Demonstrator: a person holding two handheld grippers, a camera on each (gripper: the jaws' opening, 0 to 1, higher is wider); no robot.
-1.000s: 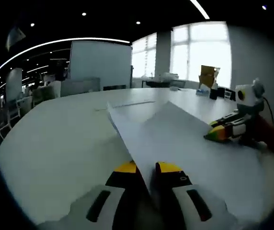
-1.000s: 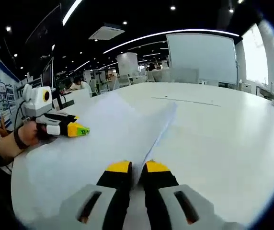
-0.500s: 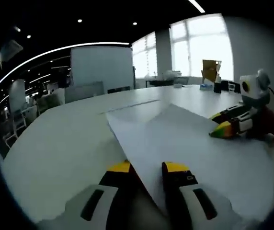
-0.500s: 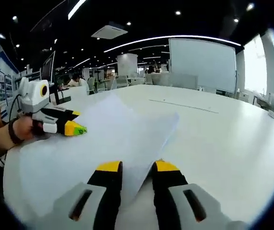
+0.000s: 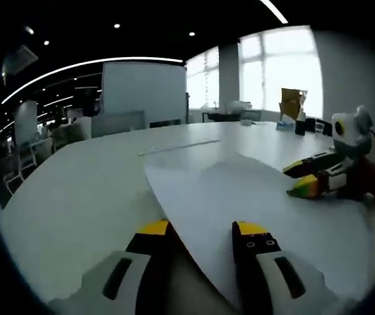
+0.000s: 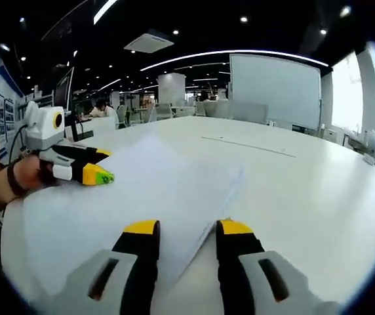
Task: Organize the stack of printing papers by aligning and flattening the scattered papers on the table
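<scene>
Grippers sit low over the white table (image 5: 76, 197). We see the left gripper (image 5: 202, 231) with its jaws wide apart, holding nothing, and the right gripper (image 6: 181, 230) the same. Papers (image 5: 253, 197) lie flat between them, one corner pointing away toward the far whiteboard (image 6: 276, 82).

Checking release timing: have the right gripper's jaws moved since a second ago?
Yes. The right gripper jaws have spread apart, now open astride the paper stack's edge.
</scene>
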